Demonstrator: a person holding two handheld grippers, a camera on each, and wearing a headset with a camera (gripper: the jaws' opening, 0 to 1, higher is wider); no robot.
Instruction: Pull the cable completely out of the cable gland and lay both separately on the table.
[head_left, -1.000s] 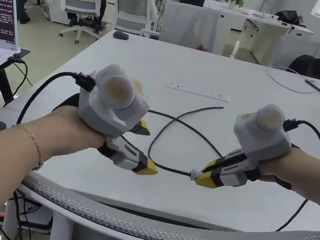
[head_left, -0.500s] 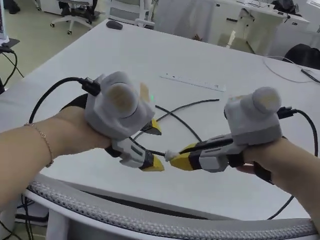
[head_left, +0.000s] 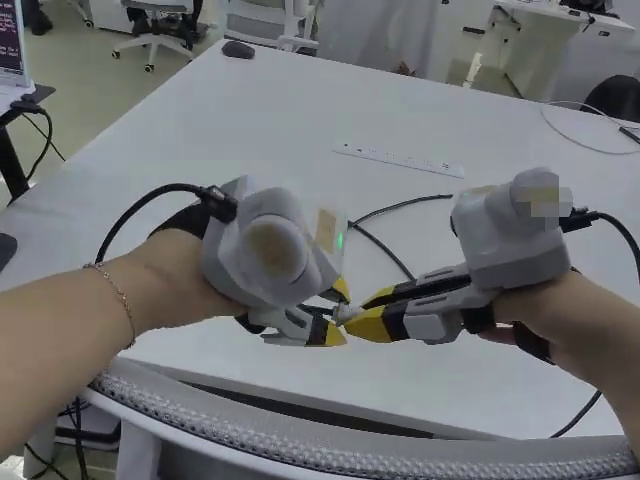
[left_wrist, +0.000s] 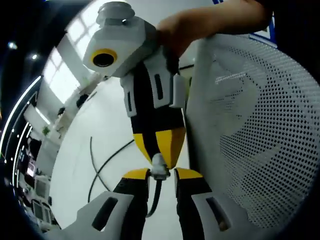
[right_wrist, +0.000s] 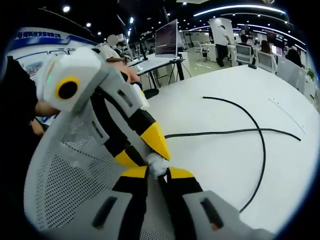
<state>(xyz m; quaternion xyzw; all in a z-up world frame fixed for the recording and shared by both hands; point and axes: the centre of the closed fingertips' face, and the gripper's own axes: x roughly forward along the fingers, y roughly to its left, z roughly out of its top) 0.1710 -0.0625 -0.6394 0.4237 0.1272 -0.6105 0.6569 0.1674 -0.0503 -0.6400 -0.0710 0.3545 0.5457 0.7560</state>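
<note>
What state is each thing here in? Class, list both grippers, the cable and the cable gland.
Cable: not pulled out; slack looped on table.
Cable gland: on the cable, between both grippers' jaws.
Right gripper: shut on cable gland.
Left gripper: jaws flank the cable gland; grip unclear.

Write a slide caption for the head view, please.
Right tool grips the small white cable gland; left tool straddles the black cable beside it, jaws apart, above a white table.

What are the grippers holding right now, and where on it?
The right gripper pinches the white cable gland with its jaw tips. The left gripper has its jaws either side of the gland where the black cable exits; clamped or not, I cannot tell.
</note>
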